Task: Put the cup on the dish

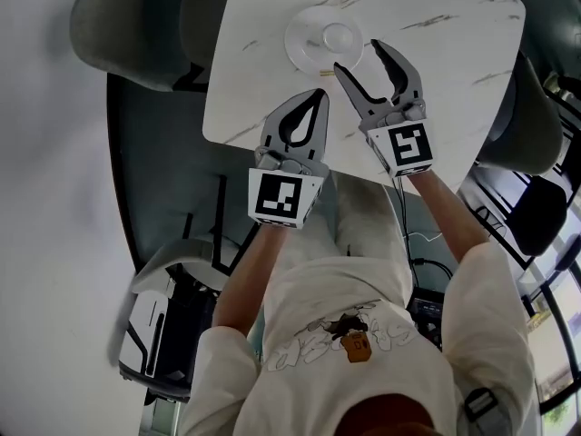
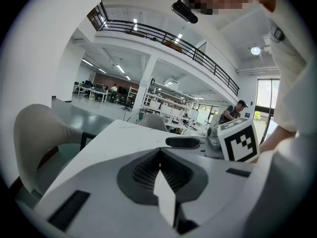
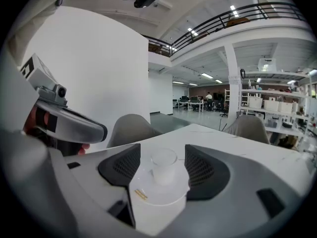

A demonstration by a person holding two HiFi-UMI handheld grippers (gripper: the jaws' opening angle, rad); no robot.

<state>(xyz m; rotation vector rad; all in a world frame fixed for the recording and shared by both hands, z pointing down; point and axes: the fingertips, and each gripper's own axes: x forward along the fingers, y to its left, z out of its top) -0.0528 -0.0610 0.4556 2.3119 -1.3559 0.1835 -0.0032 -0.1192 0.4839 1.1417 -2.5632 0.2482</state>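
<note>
translucent small cup (image 1: 338,36) sits upright in round white dish (image 1: 303,51), upper centre of frame; right claw (image 1: 358,56) spread beside it, left claw (image 1: 319,95) pressed together.

One cup (image 1: 337,36), one dish (image 1: 304,45), both just ahead of the right gripper (image 1: 357,54), two grippers counting the left gripper (image 1: 320,94) beside it, one table (image 1: 445,53) beneath them.

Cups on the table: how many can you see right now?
1. The cup stands on the dish on the white table, just ahead of the right hand-held gripper, whose jaws stand open. No other cup shows in any view.
</note>
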